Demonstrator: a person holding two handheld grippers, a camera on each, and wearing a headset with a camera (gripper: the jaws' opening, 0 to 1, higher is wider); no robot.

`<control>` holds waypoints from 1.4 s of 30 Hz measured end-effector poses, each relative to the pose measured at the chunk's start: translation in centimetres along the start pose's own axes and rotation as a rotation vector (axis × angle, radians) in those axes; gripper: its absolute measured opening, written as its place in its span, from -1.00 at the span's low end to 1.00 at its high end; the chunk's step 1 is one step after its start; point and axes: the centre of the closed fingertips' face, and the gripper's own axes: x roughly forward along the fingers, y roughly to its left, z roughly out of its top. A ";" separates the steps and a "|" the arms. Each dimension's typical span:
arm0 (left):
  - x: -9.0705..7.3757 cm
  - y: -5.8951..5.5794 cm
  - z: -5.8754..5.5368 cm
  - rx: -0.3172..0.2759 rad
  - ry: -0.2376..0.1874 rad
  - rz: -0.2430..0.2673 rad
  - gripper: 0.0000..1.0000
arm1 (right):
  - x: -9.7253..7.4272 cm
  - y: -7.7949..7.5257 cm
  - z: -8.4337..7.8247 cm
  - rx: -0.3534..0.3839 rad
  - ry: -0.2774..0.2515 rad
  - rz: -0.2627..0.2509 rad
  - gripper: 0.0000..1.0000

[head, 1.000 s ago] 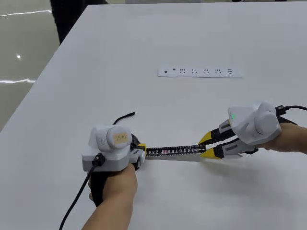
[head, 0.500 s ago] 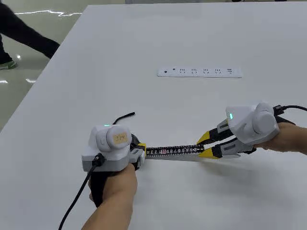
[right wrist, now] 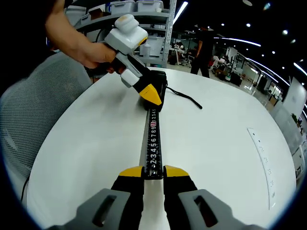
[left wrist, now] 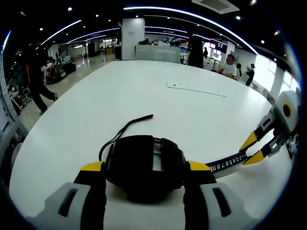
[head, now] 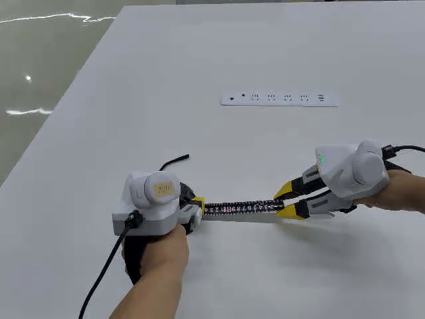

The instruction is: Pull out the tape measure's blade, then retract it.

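Holding the pull steady, I see almost nothing different from a second ago: the blade [head: 239, 209] spans the same stretch between my two grippers, and the small drift of the power strip [head: 279, 99] in the head view is my head moving, not the workbench [head: 199, 66]. To me that means the draw has paused with only a short length out, so I either pull further or count this as extended and begin feeding it back. My left gripper [head: 192, 211] is clamped on the tape measure case [left wrist: 144, 165], which sits on the bench between its yellow-tipped jaws. My right gripper [right wrist: 153, 171] is closed on the free end of the blade, one yellow tip pressed to each side. The right gripper view gives me what the head view barely does: the numerals run in a straight, untwisted line from my jaws to the mouth of the case, and the blade lies low along the white top. The left gripper view adds the black body of the case seated squarely in the jaws, with its wrist strap [left wrist: 127, 127] trailing loose on the far side. For retraction, my worry is the blade snapping back if I let go of the tip too abruptly.
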 end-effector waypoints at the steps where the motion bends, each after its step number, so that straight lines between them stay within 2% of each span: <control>1: 0.1 0.0 0.0 -0.001 0.000 -0.001 0.23 | 0.0 0.0 0.0 0.000 -0.001 0.000 -0.71; 16: -0.3 0.0 0.1 -0.019 0.005 -0.019 0.23 | 0.4 0.1 0.9 -0.009 -0.013 0.002 -0.71; 31: 0.2 0.4 0.0 -0.025 0.011 -0.025 0.23 | 0.8 0.2 1.4 -0.011 -0.017 0.002 -0.71; 36: -0.4 0.1 0.0 -0.027 0.019 -0.027 0.23 | 1.0 0.2 1.5 -0.012 -0.018 0.003 -0.71; 42: -0.1 0.4 0.1 -0.031 0.019 -0.030 0.23 | 1.2 0.3 1.8 -0.013 -0.021 0.004 -0.71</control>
